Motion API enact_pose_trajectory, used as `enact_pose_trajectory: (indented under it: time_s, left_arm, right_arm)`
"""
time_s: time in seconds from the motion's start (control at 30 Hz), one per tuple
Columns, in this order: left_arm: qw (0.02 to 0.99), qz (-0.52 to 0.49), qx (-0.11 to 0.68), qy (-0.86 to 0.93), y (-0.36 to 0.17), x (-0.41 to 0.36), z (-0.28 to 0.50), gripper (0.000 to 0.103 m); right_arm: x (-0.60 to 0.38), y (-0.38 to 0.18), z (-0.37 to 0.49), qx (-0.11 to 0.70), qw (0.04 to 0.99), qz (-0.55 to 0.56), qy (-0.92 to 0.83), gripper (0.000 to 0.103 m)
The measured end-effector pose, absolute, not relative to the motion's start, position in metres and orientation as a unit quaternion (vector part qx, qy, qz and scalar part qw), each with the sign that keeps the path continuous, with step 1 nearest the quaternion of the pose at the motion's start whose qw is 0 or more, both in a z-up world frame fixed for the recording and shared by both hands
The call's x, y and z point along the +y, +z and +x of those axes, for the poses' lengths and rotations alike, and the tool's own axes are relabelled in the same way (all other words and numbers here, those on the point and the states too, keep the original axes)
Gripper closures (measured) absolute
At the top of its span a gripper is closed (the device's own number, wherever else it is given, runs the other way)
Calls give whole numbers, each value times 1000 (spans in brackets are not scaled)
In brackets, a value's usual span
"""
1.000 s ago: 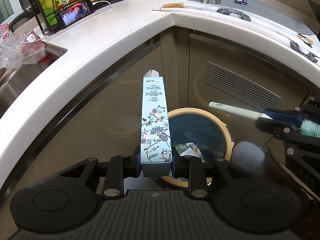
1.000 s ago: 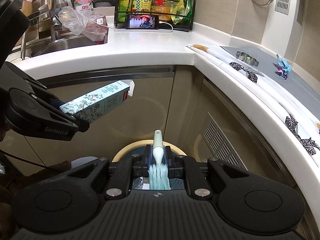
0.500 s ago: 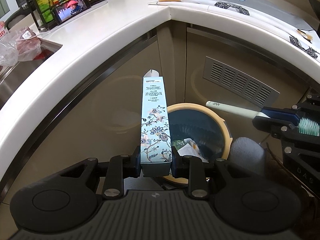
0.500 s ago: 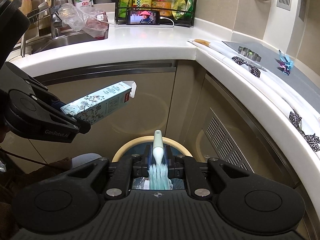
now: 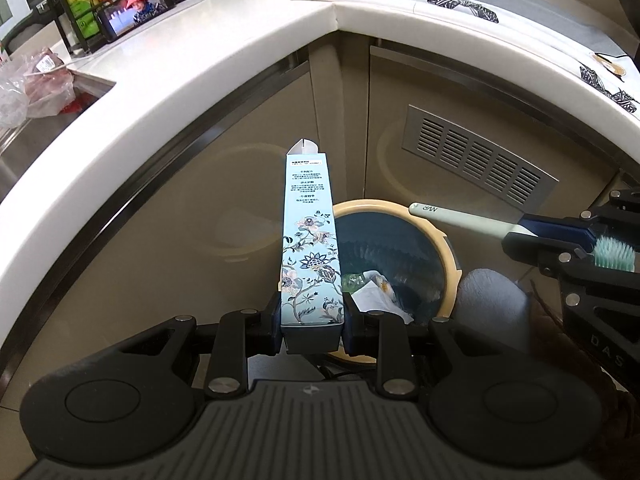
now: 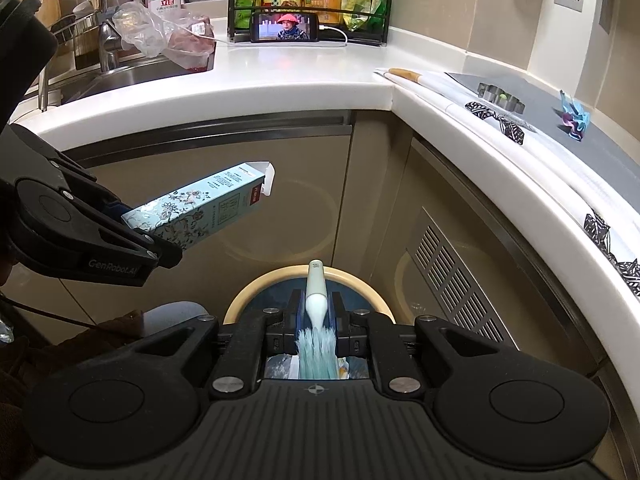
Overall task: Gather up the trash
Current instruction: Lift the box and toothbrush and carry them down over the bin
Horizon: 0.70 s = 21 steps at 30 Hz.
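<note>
My left gripper (image 5: 311, 320) is shut on a long pale-blue carton with a flower print (image 5: 310, 240), its open end pointing away from me. The same carton (image 6: 200, 210) juts out of that gripper at the left of the right wrist view. My right gripper (image 6: 316, 312) is shut on a pale-green toothbrush (image 6: 316, 292), bristles toward the camera; the toothbrush (image 5: 460, 218) enters from the right in the left wrist view. Below both stands a round bin with a cream rim (image 5: 448, 248), holding crumpled paper and wrappers. The bin rim (image 6: 256, 288) shows under the toothbrush.
A white curved countertop (image 6: 280, 80) wraps around above the bin, with beige cabinet doors and a vent grille (image 5: 476, 160) below. On it are a phone showing video (image 6: 286, 28), a bottle rack, a sink with a plastic bag (image 6: 160, 36) and a blue wrapper (image 6: 574, 116).
The counter has slid slightly down and nearer in both views; both grippers keep their hold and hover over the bin much as before.
</note>
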<state>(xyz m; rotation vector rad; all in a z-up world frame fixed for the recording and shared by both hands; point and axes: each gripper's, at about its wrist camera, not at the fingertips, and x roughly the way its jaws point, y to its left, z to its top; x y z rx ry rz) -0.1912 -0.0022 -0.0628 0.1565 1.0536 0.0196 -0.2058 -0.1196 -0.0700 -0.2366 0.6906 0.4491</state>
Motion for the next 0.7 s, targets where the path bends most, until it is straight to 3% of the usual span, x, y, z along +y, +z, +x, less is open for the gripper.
enact_pose_trajectory:
  time_s: [0.7]
  left_arm:
    - [836,66,545,-9,-87,3,-171,73]
  right_arm:
    - [-116,-87,-186,375,892,-115,223,90]
